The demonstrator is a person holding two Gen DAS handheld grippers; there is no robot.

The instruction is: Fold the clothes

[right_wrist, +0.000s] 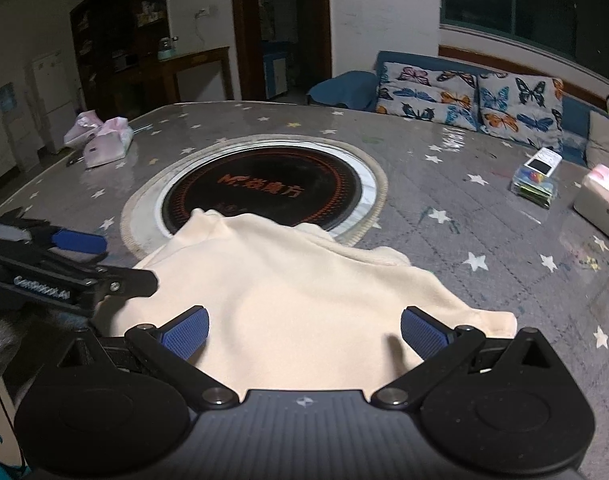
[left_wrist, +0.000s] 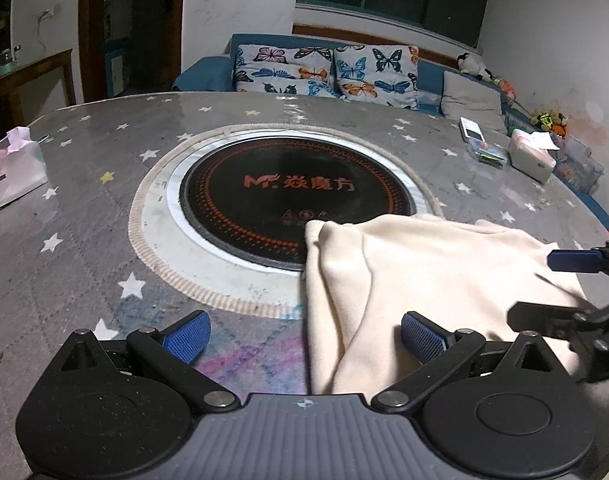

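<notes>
A cream garment (left_wrist: 424, 272) lies bunched on the star-patterned table cover (left_wrist: 84, 208), and its far edge overlaps the round black hob (left_wrist: 296, 192). My left gripper (left_wrist: 304, 338) is open at the garment's left edge, with one blue pad (left_wrist: 422, 338) over cloth and the other over the cover. It grips nothing. My right gripper (right_wrist: 304, 336) is open above the garment (right_wrist: 296, 300) near its front edge and holds nothing. Each gripper shows in the other's view: the right gripper (left_wrist: 552, 290) at the far right, the left gripper (right_wrist: 112, 260) at the left.
Pink tissue packs (right_wrist: 104, 144) sit at the table's far left. A remote on a clear box (right_wrist: 538, 176) and a white tissue box (right_wrist: 602, 200) stand at the right. A blue sofa with butterfly cushions (left_wrist: 324, 68) runs behind the table.
</notes>
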